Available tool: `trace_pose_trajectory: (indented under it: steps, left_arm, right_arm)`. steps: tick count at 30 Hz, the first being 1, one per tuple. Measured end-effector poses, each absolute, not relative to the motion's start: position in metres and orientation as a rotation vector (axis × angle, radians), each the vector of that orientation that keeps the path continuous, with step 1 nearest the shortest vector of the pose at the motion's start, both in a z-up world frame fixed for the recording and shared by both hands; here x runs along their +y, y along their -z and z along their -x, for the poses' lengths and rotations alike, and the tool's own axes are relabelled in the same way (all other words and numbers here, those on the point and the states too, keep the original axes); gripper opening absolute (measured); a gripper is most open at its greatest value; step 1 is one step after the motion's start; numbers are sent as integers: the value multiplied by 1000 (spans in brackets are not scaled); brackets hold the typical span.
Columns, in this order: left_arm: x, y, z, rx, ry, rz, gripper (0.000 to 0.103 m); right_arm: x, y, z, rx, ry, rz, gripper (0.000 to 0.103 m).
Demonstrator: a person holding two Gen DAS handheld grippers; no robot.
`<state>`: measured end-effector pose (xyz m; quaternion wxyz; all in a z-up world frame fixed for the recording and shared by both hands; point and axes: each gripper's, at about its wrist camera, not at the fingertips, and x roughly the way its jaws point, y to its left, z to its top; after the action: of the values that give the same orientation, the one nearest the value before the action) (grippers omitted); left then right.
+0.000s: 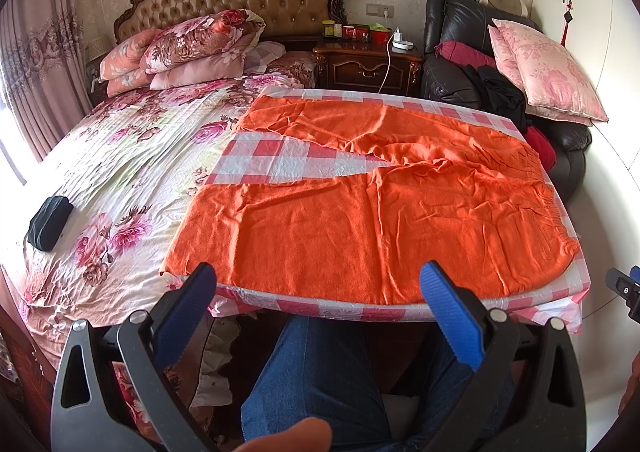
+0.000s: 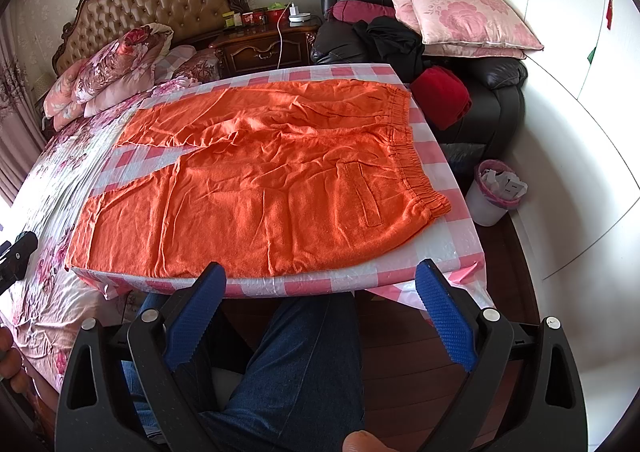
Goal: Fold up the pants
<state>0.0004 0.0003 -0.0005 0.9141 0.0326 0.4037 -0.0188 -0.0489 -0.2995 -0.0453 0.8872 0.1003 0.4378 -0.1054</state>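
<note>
Orange pants (image 1: 360,212) spread flat on checkered tabletop (image 2: 436,156), legs splayed toward bed (image 1: 120,156), waistband right. Left gripper (image 1: 320,288) and right gripper (image 2: 320,284) both wide open, empty, hovering near edge. Risk: single-layer pinch drags wrinkled fabric, skews fold.

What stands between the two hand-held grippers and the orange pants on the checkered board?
Nothing visible. The orange pants lie flat on the checkered board. The left hand-held gripper and right hand-held gripper are open before its near edge, only air between.
</note>
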Motion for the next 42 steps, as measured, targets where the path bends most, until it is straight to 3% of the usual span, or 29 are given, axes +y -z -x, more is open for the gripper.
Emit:
trace_pose_trajectory:
  steps: [32,42]
  left_arm:
    - [-11,8,0,837,41,-63,102]
    - [-5,38,-1,860,105,19,102]
  right_arm:
    - [-299,47,47,912,215,-214,93]
    - [-297,60,57,886,231,-249,93]
